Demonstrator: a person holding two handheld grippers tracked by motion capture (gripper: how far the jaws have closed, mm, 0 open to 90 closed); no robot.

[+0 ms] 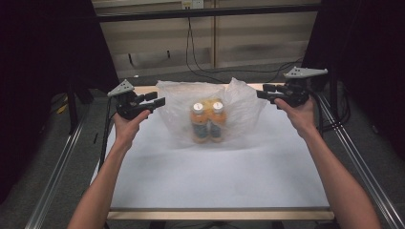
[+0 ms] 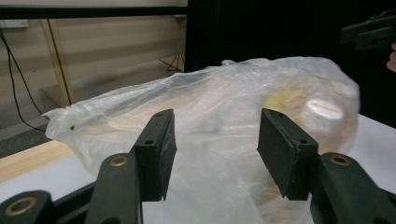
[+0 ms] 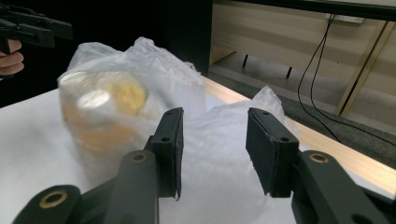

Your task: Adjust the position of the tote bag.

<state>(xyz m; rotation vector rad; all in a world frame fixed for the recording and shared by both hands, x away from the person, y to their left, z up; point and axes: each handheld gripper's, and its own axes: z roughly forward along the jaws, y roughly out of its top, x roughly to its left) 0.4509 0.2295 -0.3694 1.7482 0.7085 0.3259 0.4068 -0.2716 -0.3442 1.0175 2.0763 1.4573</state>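
A clear plastic bag (image 1: 239,102) lies at the back middle of the white table (image 1: 215,176). Inside it, two orange bottles (image 1: 200,125) with silver caps lie side by side. My left gripper (image 1: 159,99) hovers at the bag's left edge, jaws open. My right gripper (image 1: 261,91) hovers at the bag's right edge, also open. In the left gripper view the jaws (image 2: 217,116) stand apart with the bag (image 2: 210,93) beyond them and nothing pinched. The right gripper view has the open jaws (image 3: 212,112) facing crumpled bag film (image 3: 140,60) and a blurred orange bottle (image 3: 112,95).
Metal rails (image 1: 57,167) run along both sides of the table. A wooden strip (image 1: 219,214) edges its front. Black cables (image 1: 196,62) hang down the back wall onto the floor. Dark curtains stand at the left and right.
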